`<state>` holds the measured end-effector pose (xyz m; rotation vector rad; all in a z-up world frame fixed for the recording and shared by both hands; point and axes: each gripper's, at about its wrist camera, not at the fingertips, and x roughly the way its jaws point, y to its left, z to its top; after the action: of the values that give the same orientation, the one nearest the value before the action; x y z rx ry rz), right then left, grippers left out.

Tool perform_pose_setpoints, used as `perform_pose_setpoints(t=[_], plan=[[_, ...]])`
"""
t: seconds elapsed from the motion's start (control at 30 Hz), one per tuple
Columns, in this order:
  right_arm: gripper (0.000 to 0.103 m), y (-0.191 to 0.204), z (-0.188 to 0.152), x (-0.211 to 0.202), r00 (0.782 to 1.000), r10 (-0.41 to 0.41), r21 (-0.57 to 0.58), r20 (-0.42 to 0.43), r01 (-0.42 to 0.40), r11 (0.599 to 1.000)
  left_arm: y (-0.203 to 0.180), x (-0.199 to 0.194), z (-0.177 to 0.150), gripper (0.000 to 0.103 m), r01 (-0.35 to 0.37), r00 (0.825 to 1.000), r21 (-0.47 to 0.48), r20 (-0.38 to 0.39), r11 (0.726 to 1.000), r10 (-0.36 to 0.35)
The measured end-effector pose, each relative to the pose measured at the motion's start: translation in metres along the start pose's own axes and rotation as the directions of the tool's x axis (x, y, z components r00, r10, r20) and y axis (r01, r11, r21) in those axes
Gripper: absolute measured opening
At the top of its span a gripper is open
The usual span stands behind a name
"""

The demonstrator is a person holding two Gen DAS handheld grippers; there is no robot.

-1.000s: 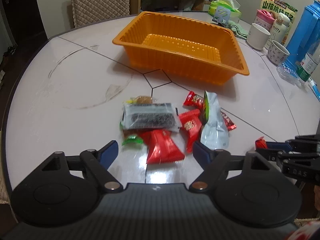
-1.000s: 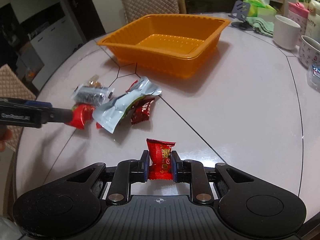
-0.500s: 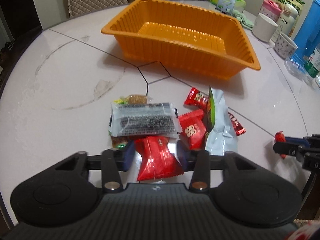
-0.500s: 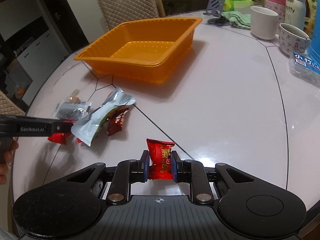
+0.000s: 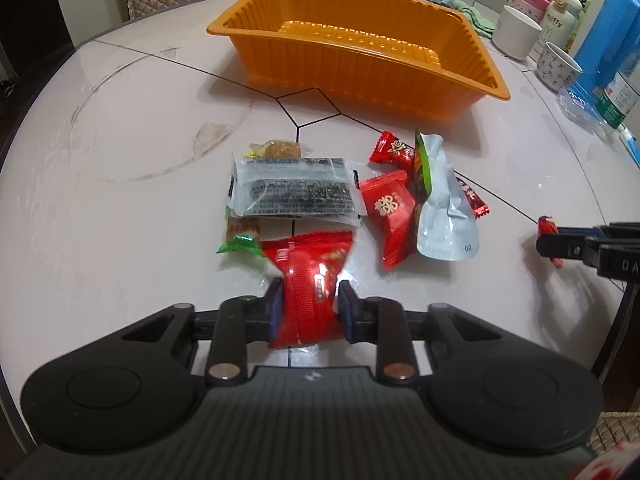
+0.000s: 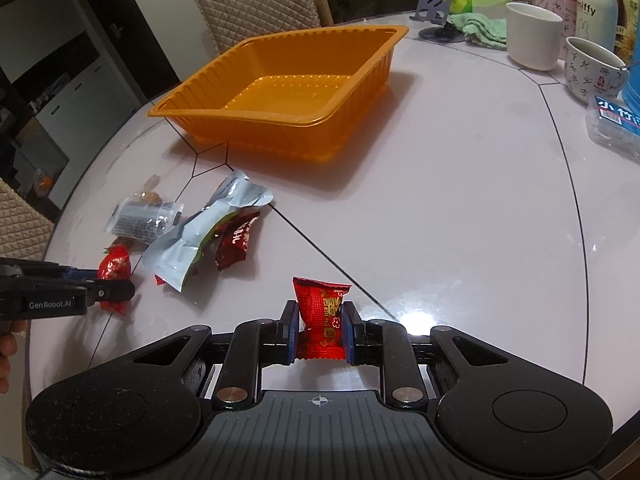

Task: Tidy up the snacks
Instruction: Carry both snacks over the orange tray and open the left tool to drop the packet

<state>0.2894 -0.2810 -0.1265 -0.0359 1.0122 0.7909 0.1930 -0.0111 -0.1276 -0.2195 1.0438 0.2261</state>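
**Both hand-held grippers pinching red snack packets, tray empty**

Left wrist view: left hand-held gripper point(image 5: 308, 312) has its pads pressed on a red foil packet point(image 5: 310, 276), squeezed at its waist, low over the bench point(image 5: 120, 184). Landmark is the orange tray point(image 5: 360, 46), which has nothing in it. The snack pile sits on the near side of the tray, apart from it: clear packet with dark print point(image 5: 292, 190), a brown candy point(image 5: 280, 148) at that packet's tray-side edge, a green-wrapped sweet point(image 5: 240, 244) on its near side. To the right of these are a red square packet point(image 5: 390, 216), a small red candy point(image 5: 394, 150) and a silver pouch point(image 5: 442, 208) standing on edge. Right hand-held gripper point(image 5: 548, 236) enters from the right edge, well clear of the tray, a bit of red wrapper at its tip. Mugs point(image 5: 516, 32) stand right of the tray

Right wrist view: right hand-held gripper point(image 6: 320, 328) is clamped on a small red printed packet point(image 6: 322, 308), held upright, on the near side of the tray point(image 6: 248, 116) and well apart from it. The pile lies near-left of the tray; the silver pouch point(image 6: 192, 240) overlaps a dark red bar point(image 6: 236, 242). Left hand-held gripper point(image 6: 116, 290) comes in from the left edge, gripping its red packet point(image 6: 114, 270)
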Motion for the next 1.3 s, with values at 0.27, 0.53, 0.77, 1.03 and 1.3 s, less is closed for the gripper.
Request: perform_pose_setpoints(t=[0.27,0.53,0.77,1.03,1.3], plan=[[0.022,0.009,0.006,-0.006,0.999,0.032,-0.011,0.015,-0.032,0.999,0.001,-0.015,0.002,0.021,-0.004,1.0,0.004,0.031,1.0,0.004],[0.022,0.026,0.03,-0.017,0.994,0.085,-0.036,0.067,-0.082,0.996,-0.001,-0.041,0.029,0.021,-0.004,0.997,0.02,0.081,1.0,0.002],[0.022,0.037,0.064,-0.019,0.989,0.108,-0.045,0.102,-0.104,0.994,-0.002,-0.052,0.066,0.021,0.005,0.991,0.054,0.132,0.999,-0.012],[0.022,0.052,0.108,-0.007,0.98,0.102,-0.06,0.173,-0.093,0.994,0.003,-0.039,0.124,0.021,0.033,0.984,0.096,0.17,0.995,-0.049],[0.022,0.059,0.146,0.018,0.974,0.029,0.0,0.224,-0.029,1.0,-0.002,-0.004,0.182,0.021,0.107,0.979,0.165,0.157,0.98,-0.133]])
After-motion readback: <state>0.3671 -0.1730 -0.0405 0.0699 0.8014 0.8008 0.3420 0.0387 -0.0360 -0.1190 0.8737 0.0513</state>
